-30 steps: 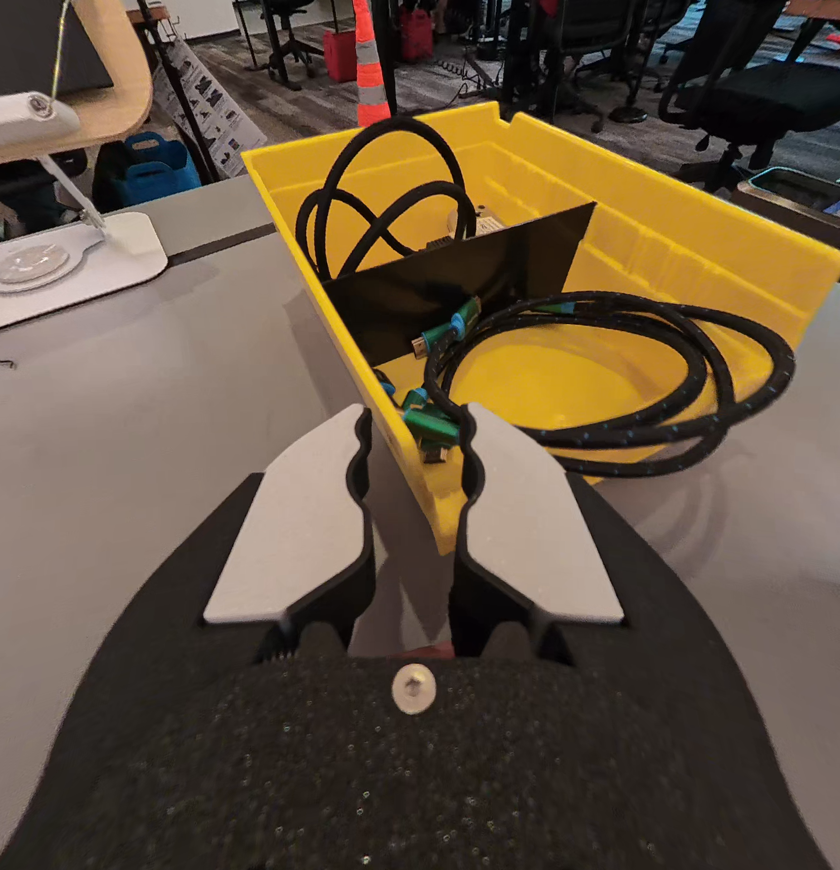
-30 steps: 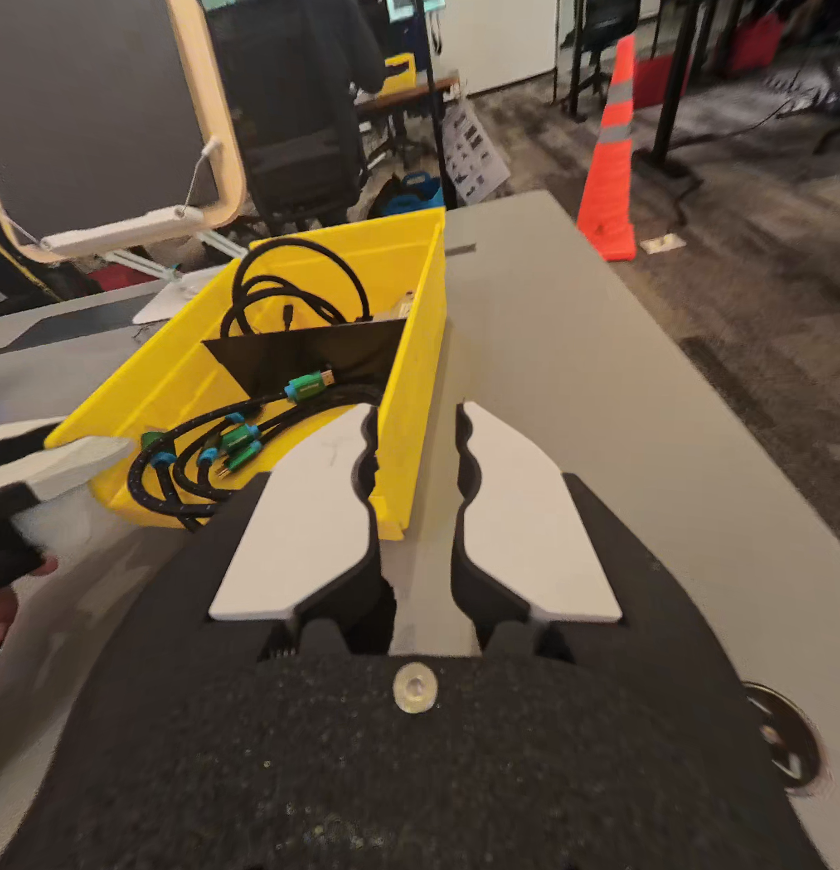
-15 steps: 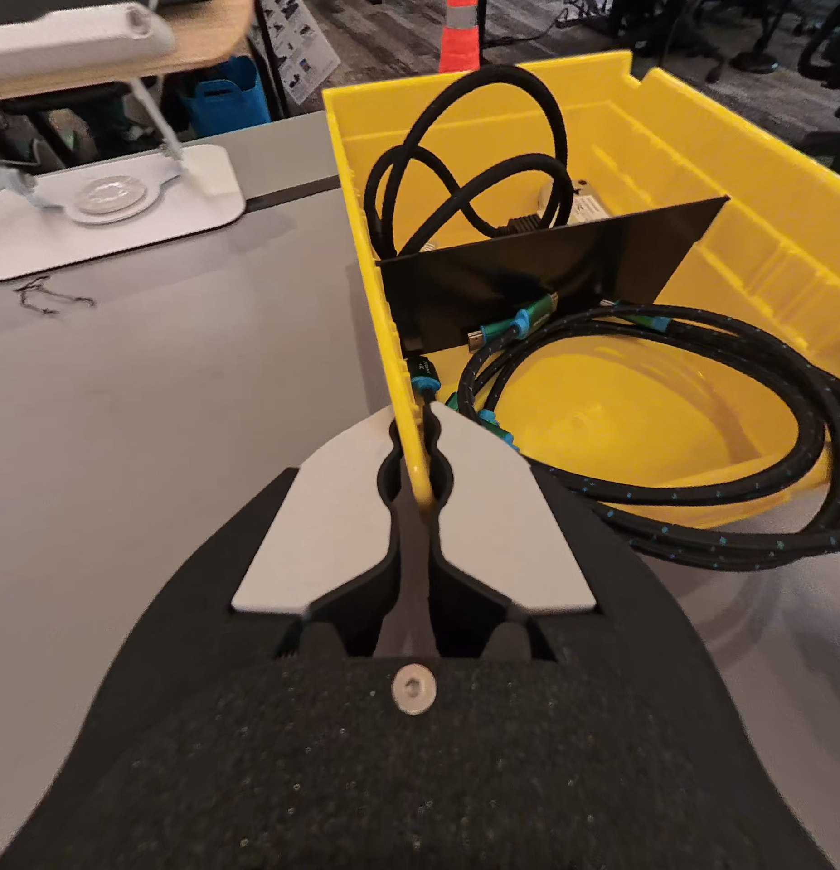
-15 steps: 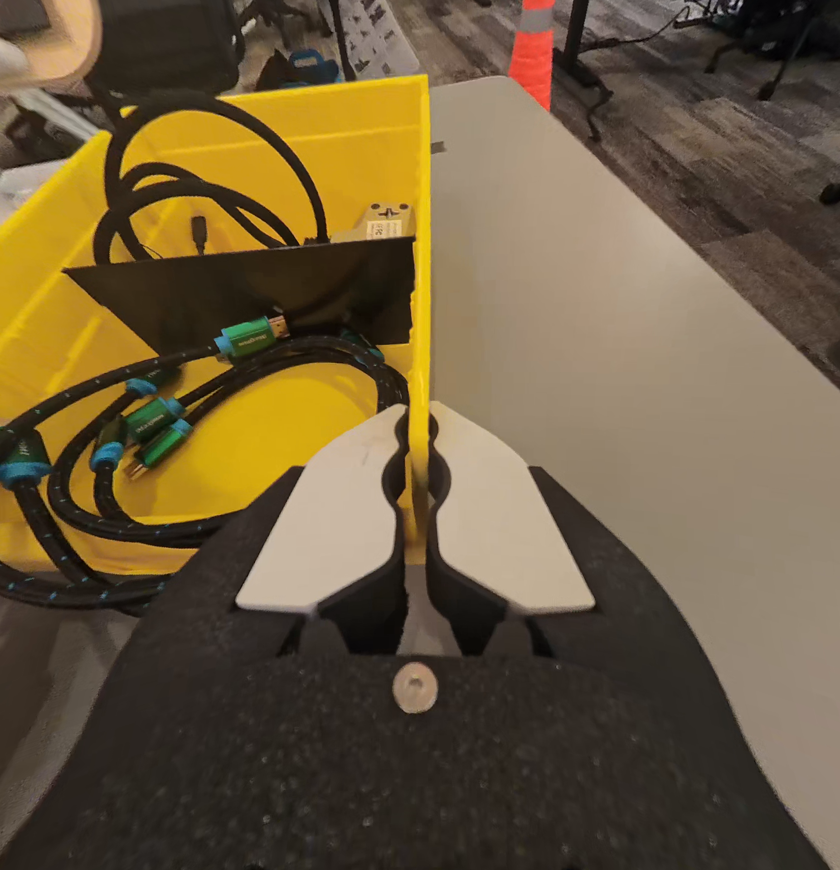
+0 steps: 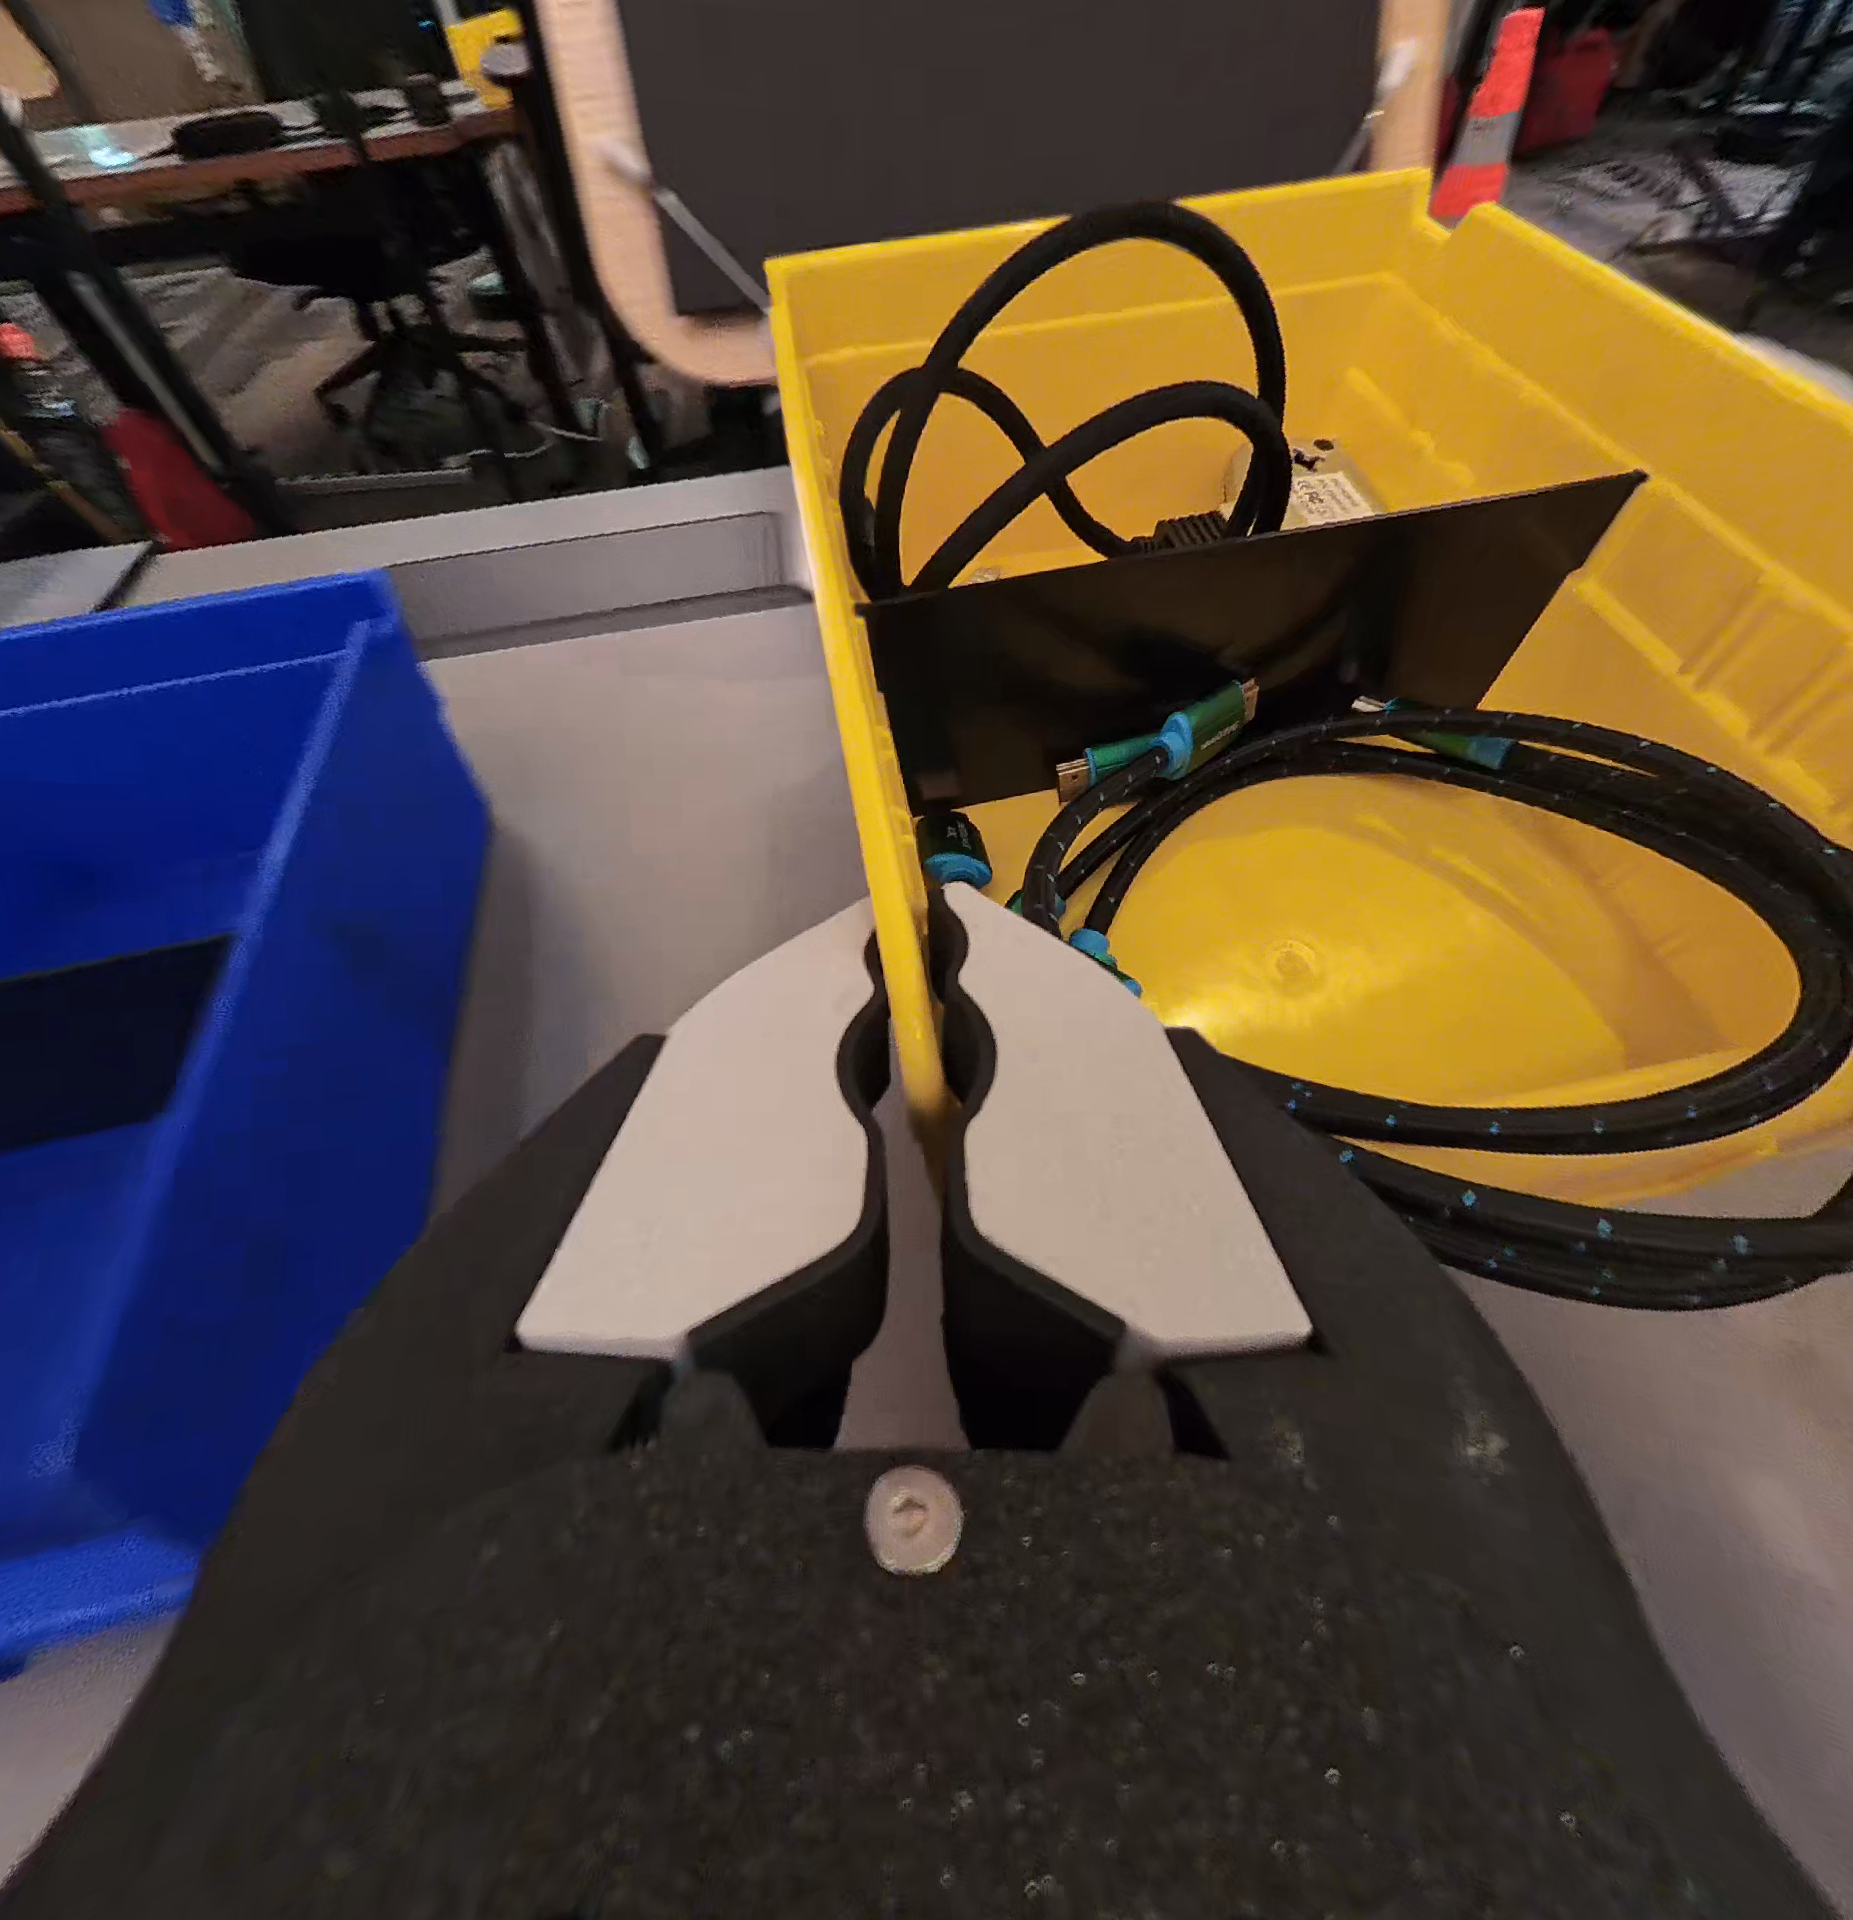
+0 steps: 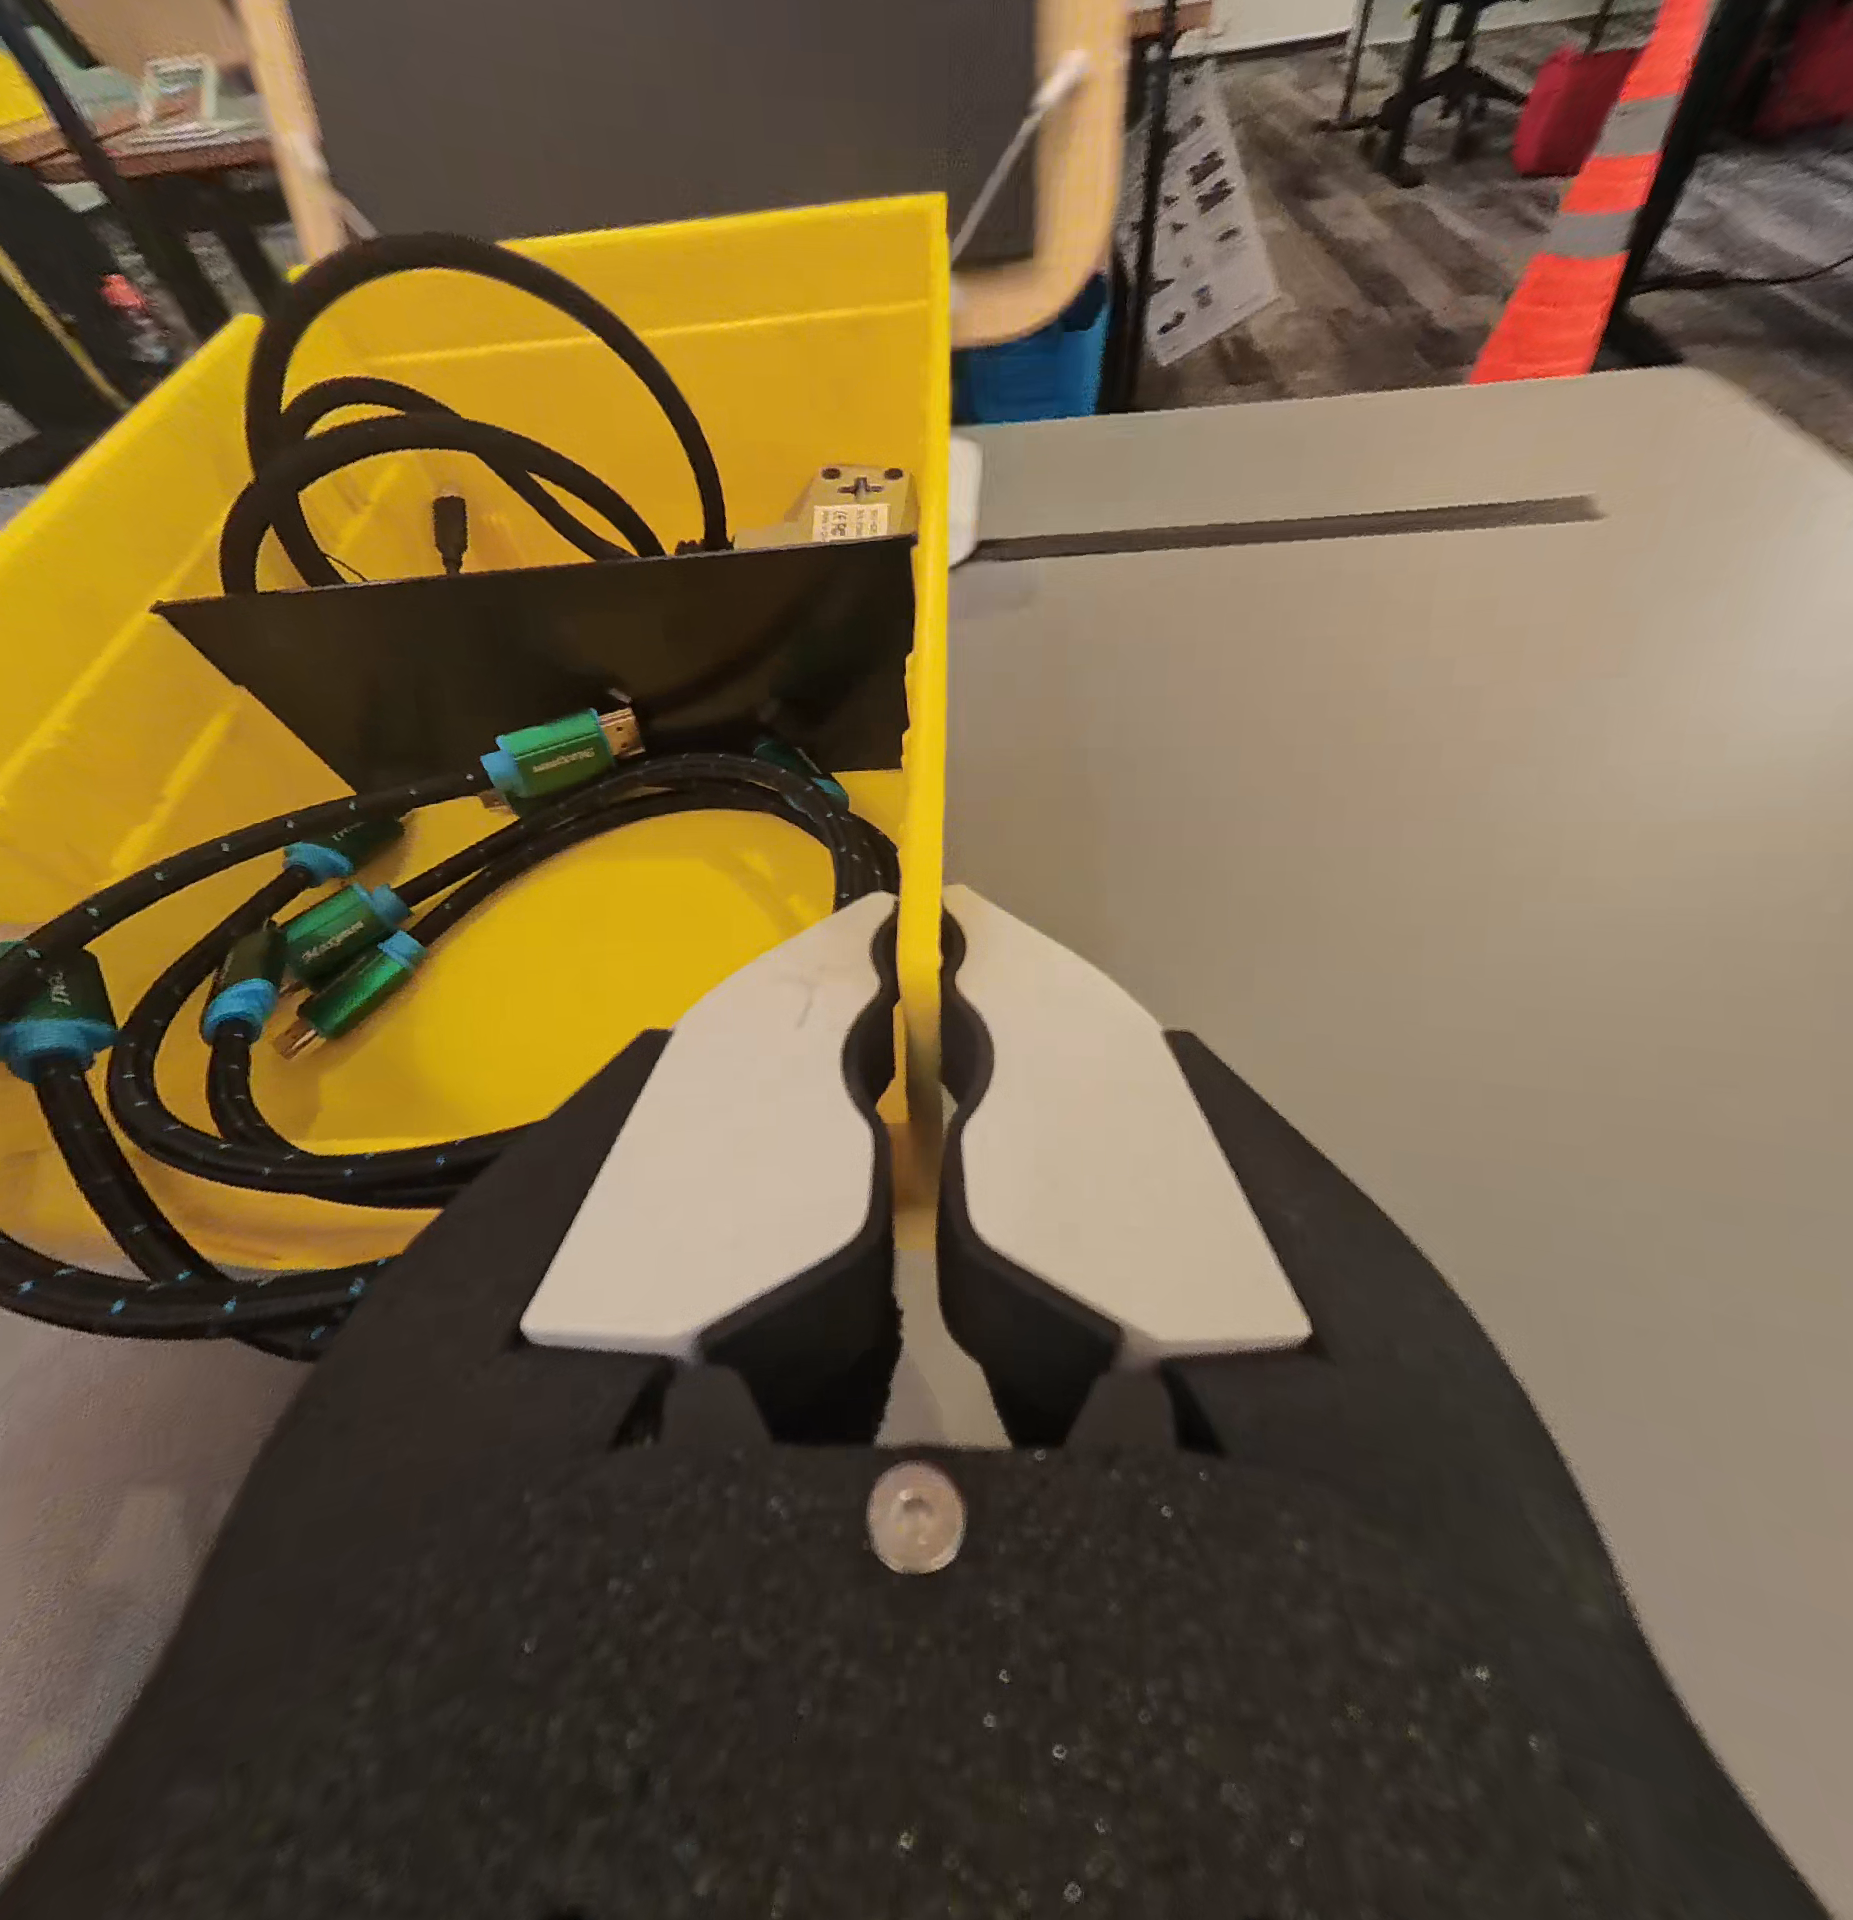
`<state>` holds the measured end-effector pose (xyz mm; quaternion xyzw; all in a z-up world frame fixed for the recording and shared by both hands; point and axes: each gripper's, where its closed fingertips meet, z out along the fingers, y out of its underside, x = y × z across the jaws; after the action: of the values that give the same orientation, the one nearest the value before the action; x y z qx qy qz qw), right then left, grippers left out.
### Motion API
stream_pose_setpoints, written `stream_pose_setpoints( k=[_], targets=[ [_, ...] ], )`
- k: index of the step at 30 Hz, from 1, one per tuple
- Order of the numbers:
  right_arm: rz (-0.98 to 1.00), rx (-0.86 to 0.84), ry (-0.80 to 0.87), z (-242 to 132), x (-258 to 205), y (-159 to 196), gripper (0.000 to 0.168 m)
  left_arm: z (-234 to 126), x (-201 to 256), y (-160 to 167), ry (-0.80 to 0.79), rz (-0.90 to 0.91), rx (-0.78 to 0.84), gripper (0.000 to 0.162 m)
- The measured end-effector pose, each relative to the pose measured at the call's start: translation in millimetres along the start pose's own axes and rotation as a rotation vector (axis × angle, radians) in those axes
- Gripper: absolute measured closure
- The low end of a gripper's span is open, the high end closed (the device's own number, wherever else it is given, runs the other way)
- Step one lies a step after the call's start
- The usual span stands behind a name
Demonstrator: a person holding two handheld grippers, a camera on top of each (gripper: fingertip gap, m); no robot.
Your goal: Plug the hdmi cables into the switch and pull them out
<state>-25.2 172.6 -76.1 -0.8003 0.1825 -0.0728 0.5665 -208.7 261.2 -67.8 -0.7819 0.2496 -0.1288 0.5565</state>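
Both grippers have closed since a second ago and the yellow bin (image 5: pixel 1680 436) has swung round, so a blue bin (image 5: pixel 174 935) now shows off its left side. My left gripper (image 5: pixel 914 935) is clamped on the bin's left wall at the near corner, jaws nearly together with only the thin plastic between them, and my right gripper (image 6: pixel 919 925) pinches the right wall at its near corner the same way. I judge this step to be positioning the bin on the grey tabletop (image 6: pixel 1421 831) before any plugging, so I want to keep both grips level and move them together, or the thin walls may flex and the load may slide. Loops of the braided black hdmi cables (image 5: pixel 1524 1101) spill over the low front lip, and I should watch that they don't drag or snag. Their green plugs with blue collars (image 6: pixel 548 758) lie loose in the front compartment, none inserted. Behind the black divider (image 5: pixel 1213 623), at the bin's far right, sits what I take to be the switch (image 6: pixel 849 509), a small tan box beside another coiled black cable (image 5: pixel 1057 416).
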Motion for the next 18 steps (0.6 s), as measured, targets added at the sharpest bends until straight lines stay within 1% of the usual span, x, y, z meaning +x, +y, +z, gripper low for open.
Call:
stream_pose_setpoints(
  k=[3,5,8,11,12,13,14,15,16,17,18],
  targets=[
    [0.002,-0.035,-0.037,9.6,-38.9,14.2,0.165,-2.5,-35.1,16.0,-0.034,-0.012,-0.039,0.158],
    [-0.003,-0.066,-0.045,14.9,-52.8,25.7,0.165,-0.7,-46.9,30.1,-0.046,-0.020,-0.068,0.158],
    [-0.019,-0.102,-0.056,23.8,-60.4,43.9,0.165,3.4,-53.4,51.6,-0.061,-0.031,-0.099,0.158],
    [-0.047,-0.079,-0.062,27.8,-60.2,49.8,0.165,2.2,-52.2,57.5,-0.062,-0.017,-0.121,0.156],
    [-0.065,-0.085,-0.086,28.0,-60.0,50.3,0.165,-1.8,-47.3,58.4,-0.022,-0.023,-0.141,0.152],
    [-0.096,-0.103,-0.121,26.2,-60.5,50.8,0.164,-9.1,-39.7,58.1,0.038,-0.037,-0.151,0.139],
    [-0.129,-0.099,-0.156,20.7,-59.8,47.6,0.160,-19.5,-32.6,57.3,0.102,-0.061,-0.151,0.125],
    [-0.161,-0.072,-0.182,12.1,-56.7,41.9,0.149,-32.8,-26.7,56.0,0.174,-0.092,-0.145,0.115],
    [-0.195,-0.046,-0.215,1.3,-53.8,37.4,0.144,-48.7,-24.4,54.7,0.240,-0.130,-0.133,0.111],
    [-0.231,-0.024,-0.262,-10.5,-52.2,35.5,0.137,-65.8,-29.6,53.8,0.277,-0.172,-0.121,0.111],
    [-0.271,-0.004,-0.321,-23.0,-51.8,35.8,0.127,-82.5,-43.2,53.8,0.280,-0.203,-0.103,0.107]
  ],
)
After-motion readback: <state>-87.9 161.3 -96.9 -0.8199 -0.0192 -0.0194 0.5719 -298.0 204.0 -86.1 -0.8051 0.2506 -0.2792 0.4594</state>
